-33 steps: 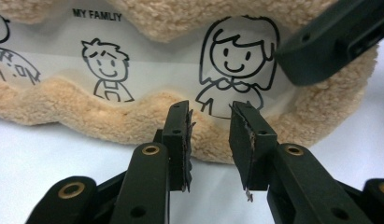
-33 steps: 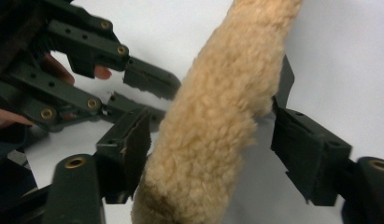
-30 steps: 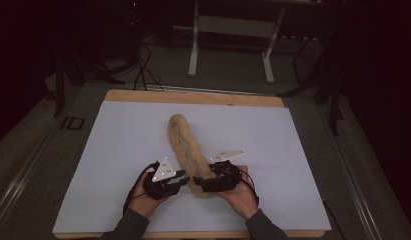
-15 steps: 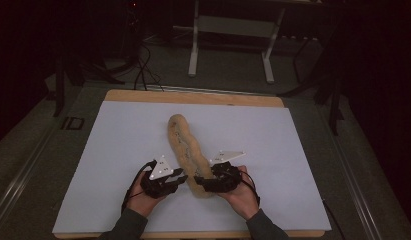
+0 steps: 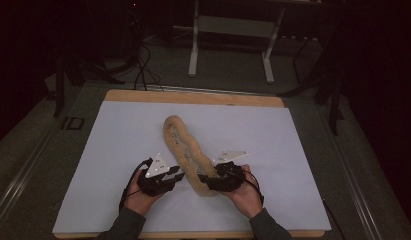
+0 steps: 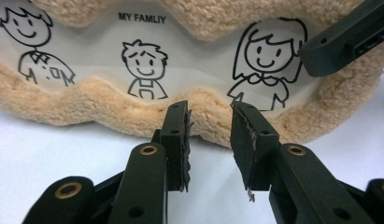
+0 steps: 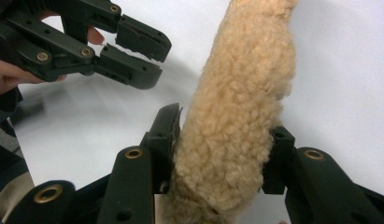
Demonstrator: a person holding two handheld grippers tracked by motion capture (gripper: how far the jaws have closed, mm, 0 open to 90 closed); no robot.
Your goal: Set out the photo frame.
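Right gripper [image 5: 205,179] has just been closing its jaws and now pinches the near end of the long tan fleece pouch with a clear wavy-edged window printed with cartoon figures [image 5: 185,150]; in the right gripper view the pile bulges between both pads [image 7: 167,135], so the grip looks made. Left gripper [image 5: 178,176] sits just beside the pouch's near-left edge, jaws partly apart with nothing between them; in the left gripper view [image 6: 209,135] the tips are right at the fleece rim, not clamped.

Progress, as a judgement: one end secured, second grasp not yet made; any lifting, turning or opening is left.

Pouch lies on the white sheet [image 5: 303,150] over the wooden board [image 5: 143,95], centre-near. Long axis runs diagonally, near end by the right gripper, far end pointing away and leftward, body kinked in an S, window side up.
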